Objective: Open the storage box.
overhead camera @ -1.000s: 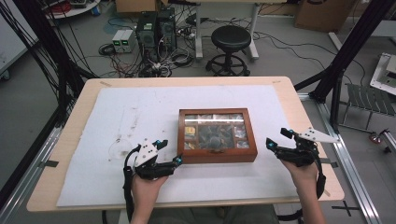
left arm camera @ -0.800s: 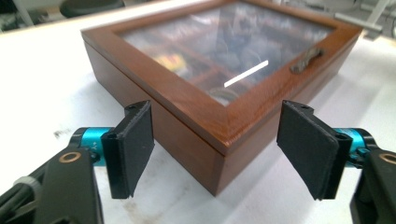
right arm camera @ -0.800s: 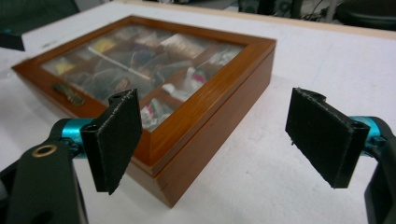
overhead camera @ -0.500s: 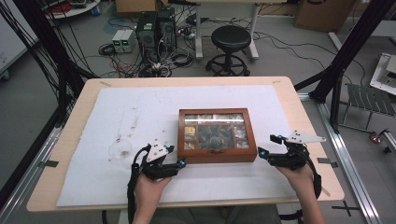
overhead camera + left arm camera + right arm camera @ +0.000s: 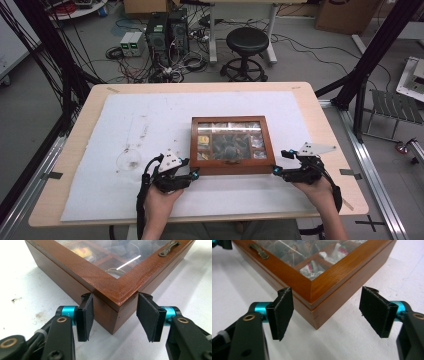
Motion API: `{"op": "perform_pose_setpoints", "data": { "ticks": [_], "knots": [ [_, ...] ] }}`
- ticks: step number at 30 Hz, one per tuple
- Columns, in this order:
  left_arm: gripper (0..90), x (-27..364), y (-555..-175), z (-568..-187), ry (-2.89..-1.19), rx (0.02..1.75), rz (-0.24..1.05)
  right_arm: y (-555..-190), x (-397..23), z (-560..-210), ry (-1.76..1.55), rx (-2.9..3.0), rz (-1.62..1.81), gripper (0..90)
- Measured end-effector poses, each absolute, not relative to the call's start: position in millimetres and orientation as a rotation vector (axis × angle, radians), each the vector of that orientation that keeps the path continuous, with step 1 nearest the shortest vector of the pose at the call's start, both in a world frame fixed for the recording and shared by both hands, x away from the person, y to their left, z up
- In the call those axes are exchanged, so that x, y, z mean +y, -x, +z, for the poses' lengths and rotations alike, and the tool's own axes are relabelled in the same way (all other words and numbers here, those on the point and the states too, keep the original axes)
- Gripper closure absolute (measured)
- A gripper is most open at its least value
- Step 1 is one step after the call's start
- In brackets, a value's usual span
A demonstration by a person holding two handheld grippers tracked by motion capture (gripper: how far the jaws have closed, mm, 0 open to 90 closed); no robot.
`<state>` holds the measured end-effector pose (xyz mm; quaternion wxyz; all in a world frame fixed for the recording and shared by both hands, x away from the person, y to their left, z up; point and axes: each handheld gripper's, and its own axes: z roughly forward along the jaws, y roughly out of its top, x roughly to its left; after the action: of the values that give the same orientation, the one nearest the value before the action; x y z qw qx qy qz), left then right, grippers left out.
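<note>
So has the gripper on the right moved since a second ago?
Yes. The right gripper has slid leftward to the wooden box's near right corner, which now sits between its fingers; they have just been closing, not yet pressing.

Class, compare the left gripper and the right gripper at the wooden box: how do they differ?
The left gripper straddles the wooden box's near left corner; the right gripper straddles its near right corner. The left pads sit almost against the wood; the right's far pad stands clearly off. Both have just been closing, with a corner between the jaws.
</note>
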<state>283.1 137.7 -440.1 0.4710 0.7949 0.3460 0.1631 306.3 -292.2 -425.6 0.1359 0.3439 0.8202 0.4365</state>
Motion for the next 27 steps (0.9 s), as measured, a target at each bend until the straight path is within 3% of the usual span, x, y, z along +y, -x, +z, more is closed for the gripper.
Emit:
{"op": "perform_pose_setpoints", "data": {
  "ticks": [17,23,27],
  "knots": [
    [54.2,137.5,-281.1,-436.3,-1.922,0.833,0.428,-306.9,-288.3,-427.6,-0.975,2.403,1.231,28.9],
    [53.6,139.4,-280.7,-432.9,-1.882,0.828,0.432,-306.2,-283.4,-429.8,-0.947,2.375,1.203,38.1],
    [53.2,138.9,-280.9,-432.3,-1.88,0.827,0.434,-304.2,-279.0,-429.1,-0.919,2.337,1.215,38.5]
  ]
}}
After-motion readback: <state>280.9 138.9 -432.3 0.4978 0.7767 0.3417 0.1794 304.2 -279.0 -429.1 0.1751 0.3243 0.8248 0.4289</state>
